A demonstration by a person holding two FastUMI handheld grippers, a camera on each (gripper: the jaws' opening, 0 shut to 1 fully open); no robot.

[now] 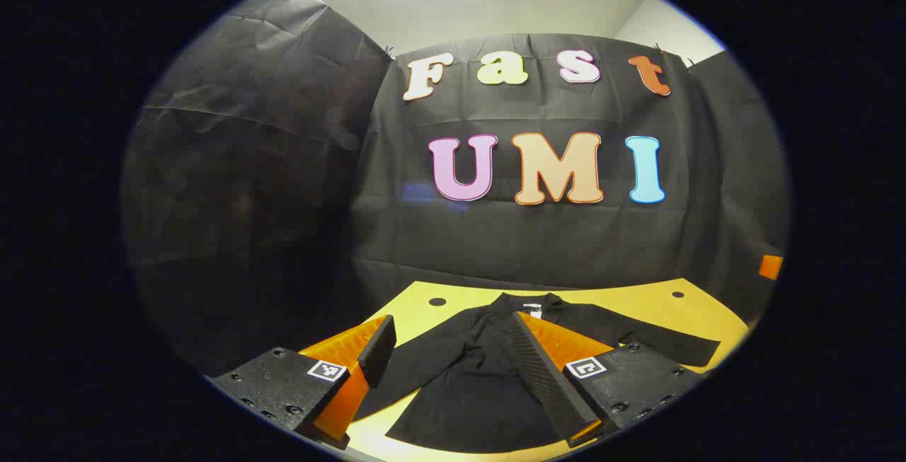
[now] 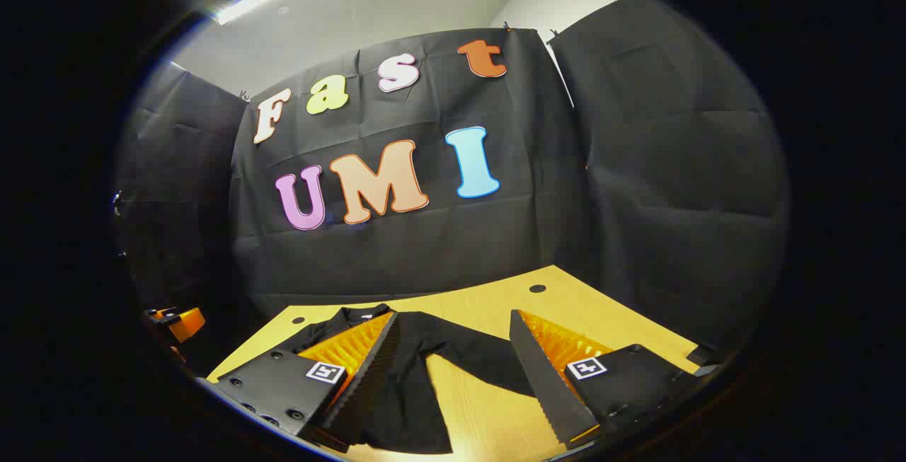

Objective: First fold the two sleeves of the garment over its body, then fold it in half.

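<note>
Black garment (image 1: 467, 370) spread flat on yellow table (image 1: 658, 306), sleeves out, ready for folding. Left gripper (image 1: 453, 356) and right gripper (image 2: 453, 349) raised above it, jaws apart, nothing held.

Both views look low across the table (image 1: 637, 306) toward the back wall, sharing the garment (image 1: 467, 377).

The garment (image 1: 467, 377) is plain black, with a white tag at the collar. The worktop (image 2: 495, 299) is yellow wood-grain. Each tool (image 1: 453, 363) (image 2: 453, 356) has ribbed black pads, orange backing and black-and-white square markers.
</note>
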